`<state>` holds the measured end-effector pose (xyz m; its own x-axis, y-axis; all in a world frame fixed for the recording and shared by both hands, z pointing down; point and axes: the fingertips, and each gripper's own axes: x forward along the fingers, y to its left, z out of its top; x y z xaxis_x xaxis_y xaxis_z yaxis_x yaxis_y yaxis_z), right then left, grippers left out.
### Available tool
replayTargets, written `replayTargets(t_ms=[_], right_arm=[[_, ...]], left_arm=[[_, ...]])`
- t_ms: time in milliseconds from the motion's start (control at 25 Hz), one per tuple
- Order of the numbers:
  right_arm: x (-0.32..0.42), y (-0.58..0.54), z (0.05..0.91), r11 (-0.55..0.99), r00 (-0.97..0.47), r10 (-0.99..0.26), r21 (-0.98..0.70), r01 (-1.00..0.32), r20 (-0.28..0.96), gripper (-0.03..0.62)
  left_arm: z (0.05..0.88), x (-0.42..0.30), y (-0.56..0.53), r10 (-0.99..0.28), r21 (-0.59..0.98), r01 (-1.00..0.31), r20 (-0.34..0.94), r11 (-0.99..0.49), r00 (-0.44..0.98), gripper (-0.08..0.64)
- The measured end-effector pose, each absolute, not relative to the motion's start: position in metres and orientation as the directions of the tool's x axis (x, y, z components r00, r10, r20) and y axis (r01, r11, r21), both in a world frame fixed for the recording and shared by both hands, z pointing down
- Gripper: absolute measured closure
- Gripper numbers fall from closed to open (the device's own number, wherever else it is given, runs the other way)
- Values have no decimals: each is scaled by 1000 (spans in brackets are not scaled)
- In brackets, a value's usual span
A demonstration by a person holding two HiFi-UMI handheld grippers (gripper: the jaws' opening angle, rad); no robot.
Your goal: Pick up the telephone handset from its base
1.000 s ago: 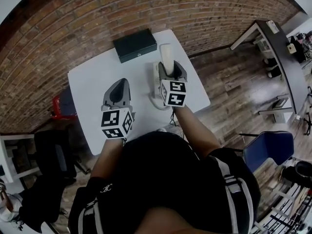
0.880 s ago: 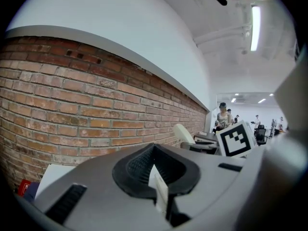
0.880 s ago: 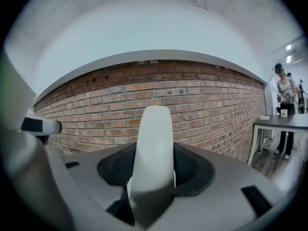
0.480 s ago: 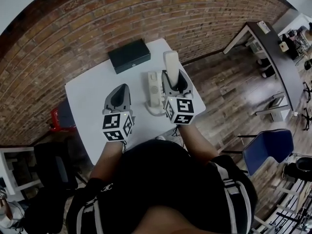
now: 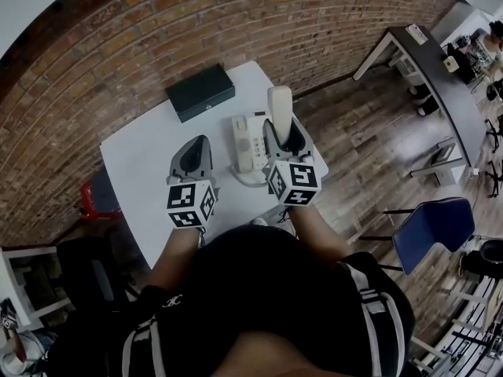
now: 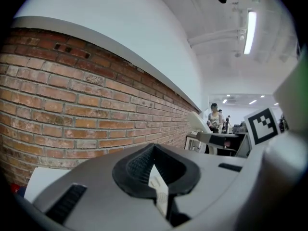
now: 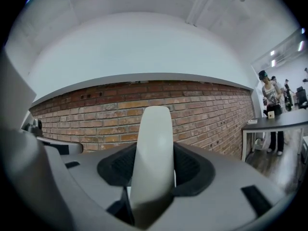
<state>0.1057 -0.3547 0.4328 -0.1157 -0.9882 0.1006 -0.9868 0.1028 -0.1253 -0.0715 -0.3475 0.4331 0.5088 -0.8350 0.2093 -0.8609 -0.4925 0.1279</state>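
Right gripper view says it all really: the handset (image 7: 153, 148) is clamped between the right gripper's fingers (image 7: 192, 170), its pale rounded end sticking out past the fingertips and pointed up at the brick wall (image 7: 96, 121). In the head view the right gripper (image 5: 280, 128) is seen held above the surface (image 5: 141, 159), with the handset (image 5: 279, 104) carried clear of the base (image 5: 247, 141), which lies just left of those fingers and lower down. A cord (image 5: 250, 181) is seen looping off the base's near end, behind the fingertips; whether it's pulled taut can't be made out. The left gripper (image 5: 196, 141) is parked left of the base, its fingers (image 6: 134, 165) brought together with nothing caught between them. A black box (image 5: 200, 91) is sat further out, beyond both sets of fingertips. So the pick-up looks pretty much done. What's called for next is probably just that the clamp be kept firm and the handset raised gently, so the base isn't dragged along by the cord.
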Motion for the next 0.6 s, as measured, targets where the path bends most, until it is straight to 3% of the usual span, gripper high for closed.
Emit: replayTargets(t_ms=[600], right_arm=[[98, -355, 438, 126, -143, -982, -144, -981, 119, 390]], left_arm=[[434, -74, -344, -830, 136, -856, 208, -500, 518, 563]])
